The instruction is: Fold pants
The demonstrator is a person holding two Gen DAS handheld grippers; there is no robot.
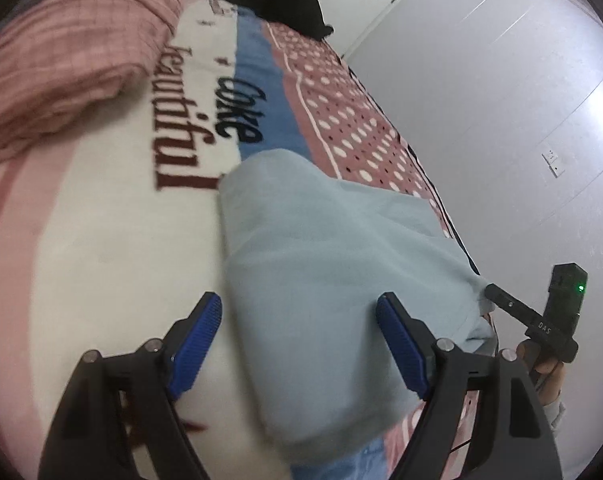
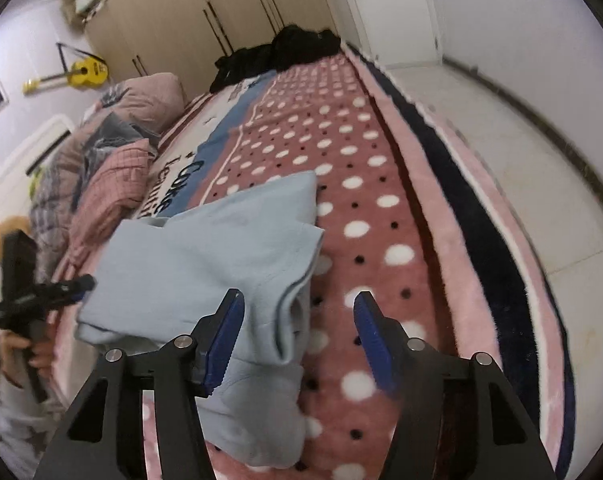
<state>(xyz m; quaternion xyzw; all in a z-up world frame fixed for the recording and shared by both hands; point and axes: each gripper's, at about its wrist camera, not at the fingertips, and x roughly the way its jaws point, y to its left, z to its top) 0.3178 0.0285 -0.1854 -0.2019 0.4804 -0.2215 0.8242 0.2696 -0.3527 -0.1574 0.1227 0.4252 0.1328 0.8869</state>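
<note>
The light blue pants point(image 1: 333, 264) lie folded in layers on the bed's blanket point(image 1: 113, 248). My left gripper point(image 1: 299, 338) is open and empty, its blue pads straddling the near left part of the pants from above. In the right wrist view the pants point(image 2: 205, 264) lie left of centre, with a folded edge hanging toward me. My right gripper point(image 2: 299, 338) is open and empty, its left pad point(image 2: 225, 340) over the pants' right edge. The other gripper shows at the left of the right wrist view point(image 2: 75, 286) and at the right of the left wrist view point(image 1: 497, 294).
A pink checked quilt point(image 2: 109, 188) and pillows point(image 2: 149, 96) are bunched along the bed's far side. Black clothes point(image 2: 285, 52) lie at the far end. The bed's edge point(image 2: 481, 216) drops to a pale floor point(image 2: 541, 184) on the right. Wardrobes point(image 2: 205, 4) and a door stand behind.
</note>
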